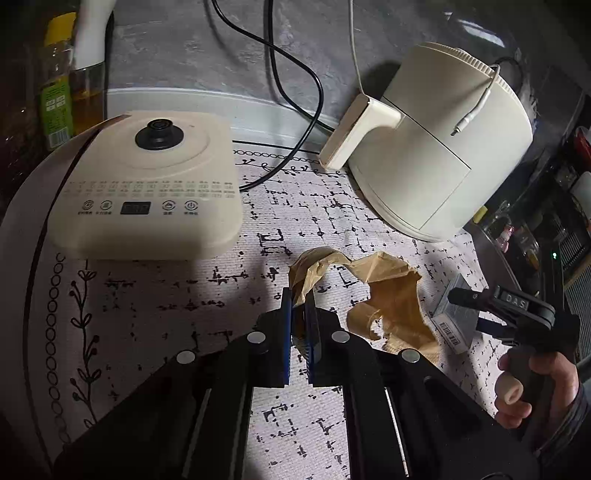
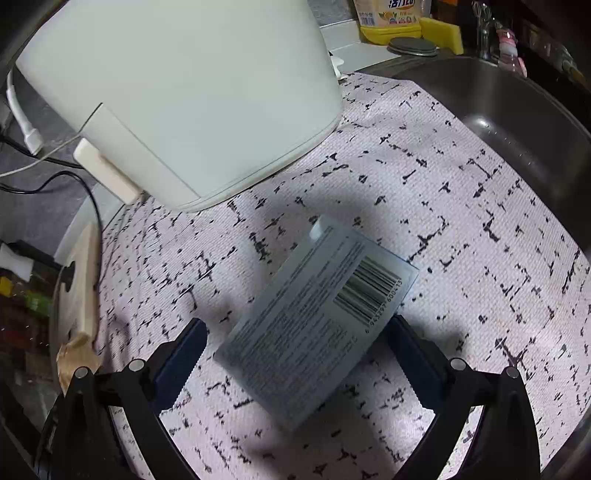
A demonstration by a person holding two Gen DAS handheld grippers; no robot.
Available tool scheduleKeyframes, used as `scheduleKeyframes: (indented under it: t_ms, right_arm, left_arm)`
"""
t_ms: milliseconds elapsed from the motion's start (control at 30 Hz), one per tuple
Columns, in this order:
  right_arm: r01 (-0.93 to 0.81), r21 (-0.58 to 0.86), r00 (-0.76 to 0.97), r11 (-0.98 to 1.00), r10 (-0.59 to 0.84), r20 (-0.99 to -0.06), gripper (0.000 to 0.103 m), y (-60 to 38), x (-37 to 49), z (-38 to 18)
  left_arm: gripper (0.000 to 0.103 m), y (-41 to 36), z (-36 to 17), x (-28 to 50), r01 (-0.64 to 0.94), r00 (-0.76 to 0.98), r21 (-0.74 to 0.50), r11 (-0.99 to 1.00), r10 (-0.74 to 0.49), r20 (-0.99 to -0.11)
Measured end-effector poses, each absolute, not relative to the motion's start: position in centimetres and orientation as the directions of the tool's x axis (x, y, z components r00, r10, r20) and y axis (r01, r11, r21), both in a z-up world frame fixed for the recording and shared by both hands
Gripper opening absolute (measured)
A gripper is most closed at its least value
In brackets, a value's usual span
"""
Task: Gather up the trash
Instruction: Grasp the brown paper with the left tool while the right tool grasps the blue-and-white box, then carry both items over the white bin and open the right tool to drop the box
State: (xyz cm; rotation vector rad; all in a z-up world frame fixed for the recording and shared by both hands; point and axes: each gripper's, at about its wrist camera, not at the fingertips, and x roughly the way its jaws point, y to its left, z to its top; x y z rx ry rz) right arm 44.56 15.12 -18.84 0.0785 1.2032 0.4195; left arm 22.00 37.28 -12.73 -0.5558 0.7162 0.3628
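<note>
The left claw (image 1: pixel 300 317) sat at the bottom centre of the left wrist view, its blue pads pinched tight on a twisted end of the crumpled brown paper (image 1: pixel 388 291). The rest of that paper spread out to the right of the fingers over the patterned mat (image 1: pixel 184 306) on the tabletop. Further right, near the frame's lower right edge, the right claw (image 1: pixel 476 306) hung over a small grey box (image 1: pixel 452 323) with a barcode, and a hand (image 1: pixel 535 384) was wrapped round its handle.

In the right wrist view the right claw (image 2: pixel 295 354) was spread wide open, one finger at lower left and the other at lower right. The grey box (image 2: pixel 314 317) lay flat on the mat (image 2: pixel 461 221) between them, tilted diagonally, barcode up. Whether the pads touched it was hard to tell, but they weren't squeezing it.

Further out, a cream air fryer (image 1: pixel 443 147) stood in the upper right of the left view and filled the upper left of the right view. A cream kettle base (image 1: pixel 147 184) with a button panel sat at left, black cables (image 1: pixel 295 74) trailing behind it. The sink (image 2: pixel 517 122) took up the right view's upper right, with a yellow dish soap bottle (image 2: pixel 391 16) and sponge (image 2: pixel 443 31) along the top edge.
</note>
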Motion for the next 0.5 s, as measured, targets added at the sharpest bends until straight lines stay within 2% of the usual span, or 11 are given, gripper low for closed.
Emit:
scheduleKeyframes:
  t_ms: [67, 167, 300, 500]
  right_arm:
    - [-0.268, 0.227, 0.314, 0.936, 0.308, -0.898, 0.096, 15.8, 44.8, -19.0]
    - [-0.289, 0.131, 0.345, 0.948, 0.23, -0.91, 0.087, 16.4, 44.4, -19.0]
    - [-0.27, 0.15, 0.333, 0.951, 0.238, -0.912, 0.071, 14.7, 43.8, -18.5]
    - [-0.273, 0.18, 0.325, 0.945, 0.267, -0.907, 0.066, 10.4, 42.5, -17.6]
  left_arm:
    - [0.007, 37.3, -12.8, 21.8, -0.501, 0.699, -0.35, 0.792, 0.132, -0.703]
    - [0.007, 37.0, -12.7, 21.4, -0.51, 0.695, -0.346, 0.787, 0.141, -0.705]
    - [0.007, 35.8, -12.0, 21.4, -0.5, 0.702, -0.342, 0.796, 0.141, -0.698]
    - [0.007, 32.5, -11.6, 22.7, -0.456, 0.715, -0.34, 0.823, 0.111, -0.69]
